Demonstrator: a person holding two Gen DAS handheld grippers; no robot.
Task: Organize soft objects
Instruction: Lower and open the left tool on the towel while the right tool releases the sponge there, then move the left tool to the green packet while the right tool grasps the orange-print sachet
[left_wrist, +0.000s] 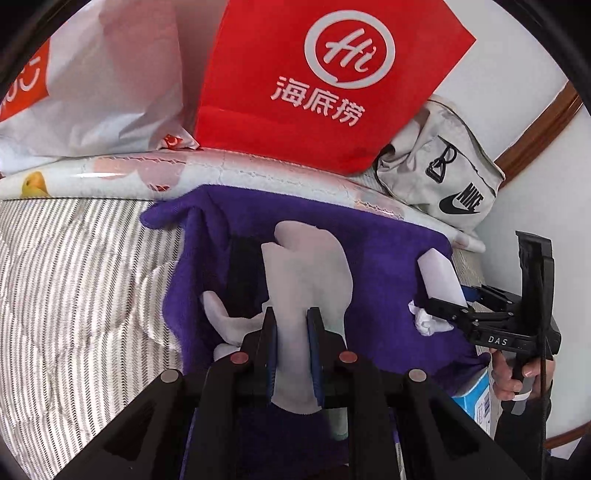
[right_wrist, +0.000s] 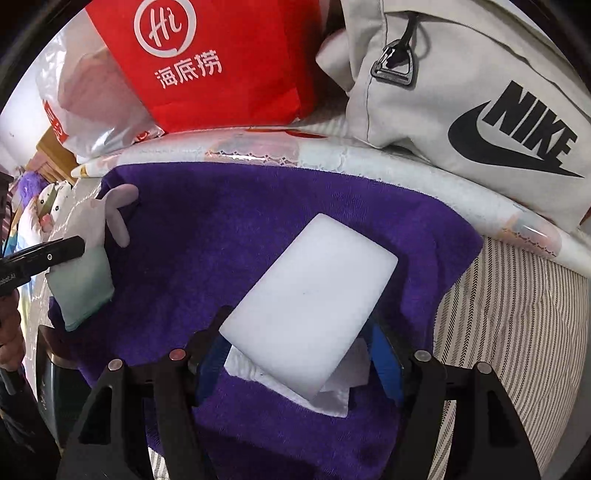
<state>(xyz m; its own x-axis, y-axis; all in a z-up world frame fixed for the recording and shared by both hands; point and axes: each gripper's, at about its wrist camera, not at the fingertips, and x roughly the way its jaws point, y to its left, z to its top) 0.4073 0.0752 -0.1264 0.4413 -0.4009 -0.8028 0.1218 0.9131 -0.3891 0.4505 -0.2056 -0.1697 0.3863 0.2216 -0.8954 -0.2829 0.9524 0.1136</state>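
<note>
While the purple towel (right_wrist: 229, 236) serves as a sorting spot, the left tool (left_wrist: 291, 332) clamps a pale plush toy (left_wrist: 310, 266). The right tool (right_wrist: 295, 354) grips a white foam sponge (right_wrist: 310, 299), seemingly to place it there.

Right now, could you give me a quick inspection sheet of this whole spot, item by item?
Surface: striped bedding with a purple towel spread on it.
Job's things: pale plush toy; white foam block lying over a crumpled tissue.
Clutter: red Haidilao bag, grey Nike bag, white plastic bag, rolled patterned sheet.
Grippers: left hand-held gripper shut on the plush toy; right hand-held gripper holds the foam block.
Cables: nothing seen.
Surroundings: white wall with wooden trim.
</note>
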